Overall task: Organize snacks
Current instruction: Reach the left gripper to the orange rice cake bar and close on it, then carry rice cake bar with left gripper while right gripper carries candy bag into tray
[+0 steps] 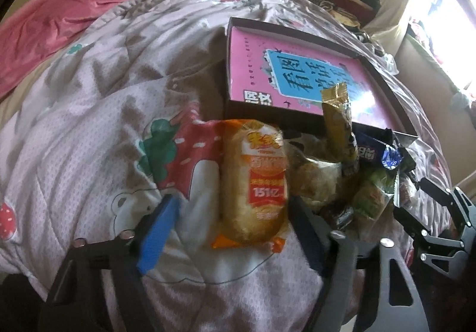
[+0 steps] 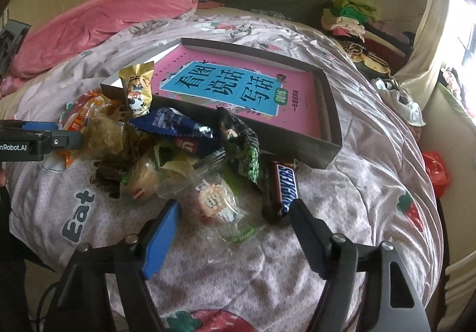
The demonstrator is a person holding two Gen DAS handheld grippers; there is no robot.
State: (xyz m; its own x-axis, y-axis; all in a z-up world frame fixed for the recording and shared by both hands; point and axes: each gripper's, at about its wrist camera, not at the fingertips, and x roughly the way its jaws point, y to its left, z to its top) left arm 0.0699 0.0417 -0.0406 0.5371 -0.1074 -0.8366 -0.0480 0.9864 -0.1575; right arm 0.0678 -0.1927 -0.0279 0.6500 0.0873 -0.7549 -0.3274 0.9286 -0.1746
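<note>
Both grippers are black angular frames with silver screws; each left finger [image 1: 157,231] wears a blue pad [image 2: 162,238]. One arm reads "nRobot.AI".

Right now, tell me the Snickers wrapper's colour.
Dark brown with blue lettering on white, Snickers bar; right wrist view.

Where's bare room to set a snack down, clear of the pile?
Inside the box, the pink book is bare except near the gold packet. Bare quilt lies right of the Snickers bar. It is crowded between the box's near wall and both grippers.
</note>
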